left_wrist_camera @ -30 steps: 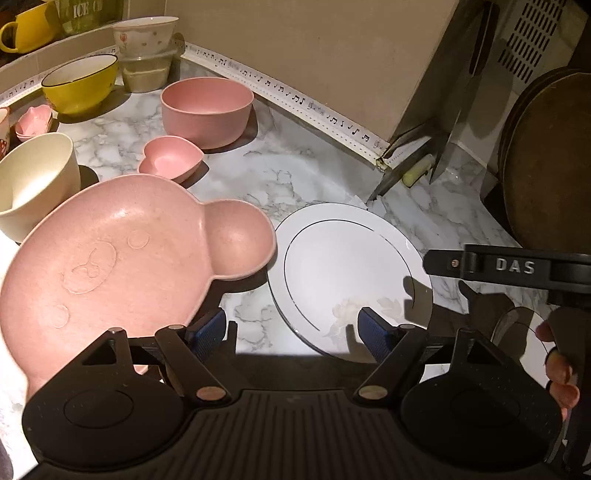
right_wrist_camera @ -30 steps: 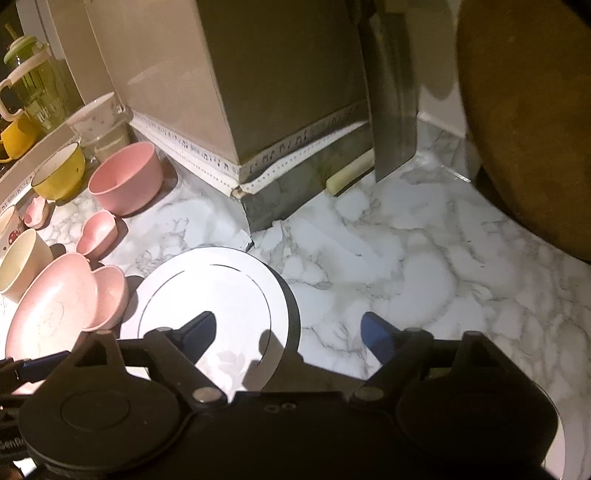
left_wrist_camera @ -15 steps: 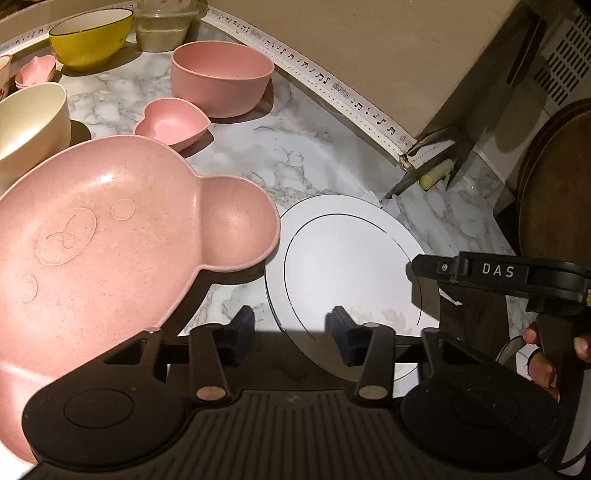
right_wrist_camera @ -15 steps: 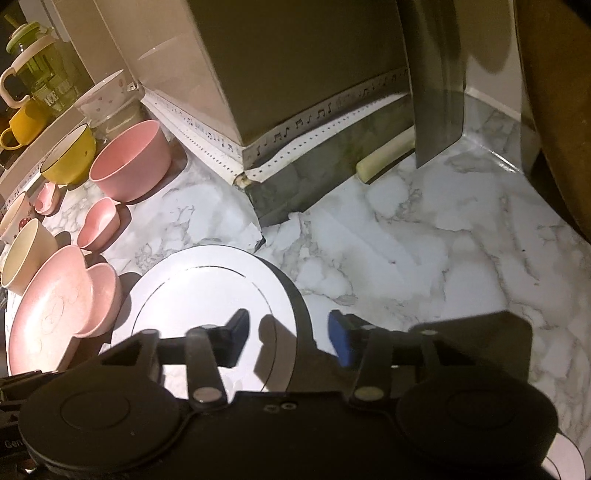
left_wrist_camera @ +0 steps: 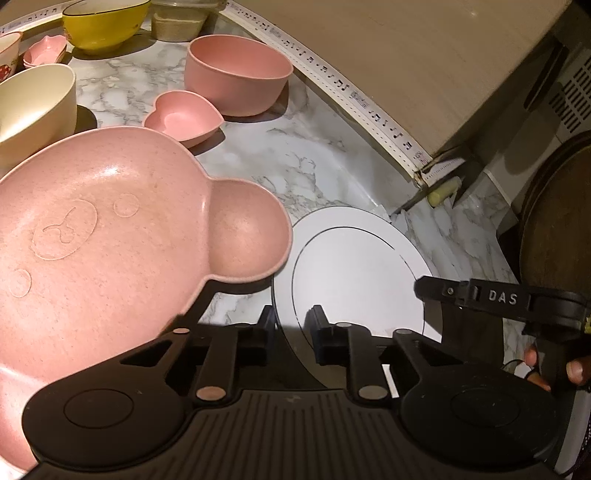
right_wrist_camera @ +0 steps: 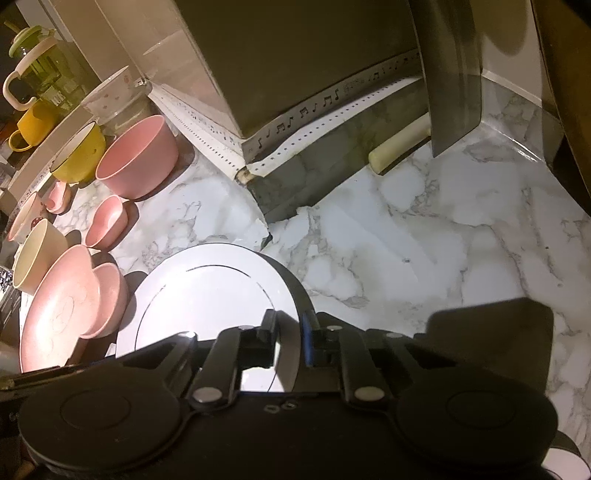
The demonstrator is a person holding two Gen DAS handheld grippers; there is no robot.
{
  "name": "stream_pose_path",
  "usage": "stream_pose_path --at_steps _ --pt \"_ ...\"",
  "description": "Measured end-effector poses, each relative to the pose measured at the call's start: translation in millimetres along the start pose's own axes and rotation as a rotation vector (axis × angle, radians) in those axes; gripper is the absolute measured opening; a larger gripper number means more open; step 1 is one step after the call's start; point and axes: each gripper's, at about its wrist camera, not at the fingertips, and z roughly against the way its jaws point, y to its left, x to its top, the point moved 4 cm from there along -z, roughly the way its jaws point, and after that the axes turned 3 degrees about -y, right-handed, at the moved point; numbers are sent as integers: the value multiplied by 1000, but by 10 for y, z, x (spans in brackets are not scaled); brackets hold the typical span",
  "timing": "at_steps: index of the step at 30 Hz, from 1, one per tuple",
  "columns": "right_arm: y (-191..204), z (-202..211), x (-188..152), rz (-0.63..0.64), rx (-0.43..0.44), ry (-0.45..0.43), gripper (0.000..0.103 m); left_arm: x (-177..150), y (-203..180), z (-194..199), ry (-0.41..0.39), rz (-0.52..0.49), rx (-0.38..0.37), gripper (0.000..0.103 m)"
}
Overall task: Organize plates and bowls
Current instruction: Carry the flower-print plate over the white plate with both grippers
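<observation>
The white plate [left_wrist_camera: 354,273] lies flat on the marble surface [right_wrist_camera: 424,251], just beside the pink bear-shaped plate [left_wrist_camera: 110,236], whose ear overhangs its left edge. Both claws have come to its near rim, one on each side.

To lift it well, I would raise both hands together and keep the plate level. A thin glazed rim pinched at its edge can slip or pivot, and the bear plate's ear sits close enough to catch. Lifting the right side slightly first would help clear that ear.

The left claw [left_wrist_camera: 291,332] has just been closing, and its jaws now stand narrow with the plate's left rim between them; it looks clenched on that rim. The right claw [right_wrist_camera: 290,334] has likewise just been closing and pinches the plate's right rim between its pads.

Beyond lie a heart-shaped dish [left_wrist_camera: 183,120], a pink bowl [left_wrist_camera: 236,77], a cream bowl [left_wrist_camera: 33,103] and a yellow bowl [left_wrist_camera: 101,22], all well apart from the plate.
</observation>
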Motion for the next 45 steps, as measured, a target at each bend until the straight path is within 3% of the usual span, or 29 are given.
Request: stream_pose_path --at_steps 10,25,36,45 --pt "39 54 -38 38 -9 -9 10 1 -33 31 -21 -30 11 14" --pt "-96 403 -208 -27 -4 -39 7 -63 -209 185 -18 -117 -40 14" --pt "-252 962 -427 -109 -34 -128 6 -159 -544 374 -7 -221 -135 14" --pt "-538 1442 -859 -232 -108 -200 6 -396 -936 439 38 -347 -219 14"
